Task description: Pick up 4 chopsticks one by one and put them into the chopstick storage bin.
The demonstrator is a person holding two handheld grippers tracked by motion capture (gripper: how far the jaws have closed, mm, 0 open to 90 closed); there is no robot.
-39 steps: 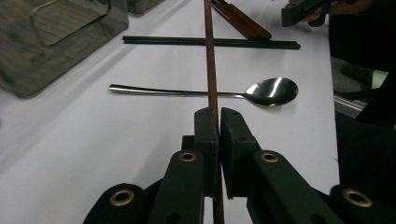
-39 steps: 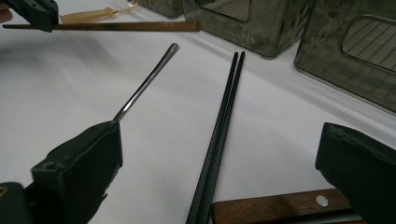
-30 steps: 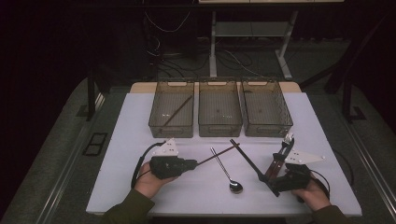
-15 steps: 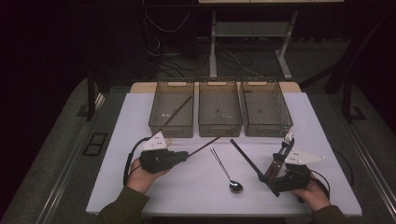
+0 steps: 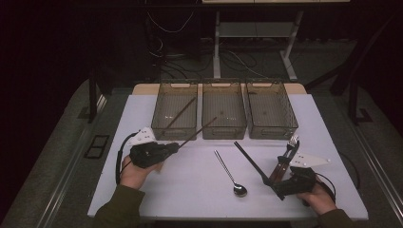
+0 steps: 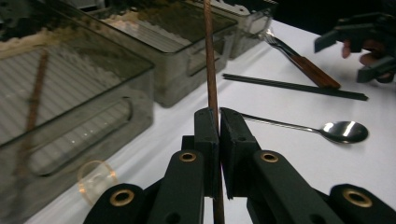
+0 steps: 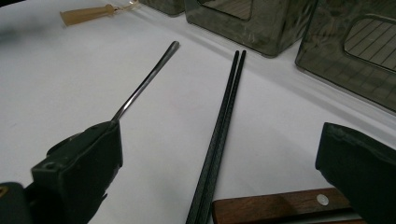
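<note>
Nearest you on the white bench (image 5: 142, 114), your right gripper (image 5: 280, 186) rests at the near right with its jaws spread wide and nothing between them. In the right gripper view the black chopsticks (image 7: 219, 130) and the wooden handle of the fork (image 7: 280, 205) lie between those open jaws, untouched. A spoon (image 5: 229, 174) lies near the middle, its bowl toward you.

Further left, your left gripper (image 5: 175, 148) is clamped on a brown chopstick (image 5: 197, 132). The left gripper view shows the stick pinched between the two pads and running straight ahead. It is lifted off the bench and slants away to the right, its far tip over the near edge of the middle bin (image 5: 223, 130).

Beyond, three clear bins stand in a row. The left bin (image 5: 177, 133) holds another brown chopstick (image 5: 179, 114); the right bin (image 5: 273, 130) stands just beyond the fork.
</note>
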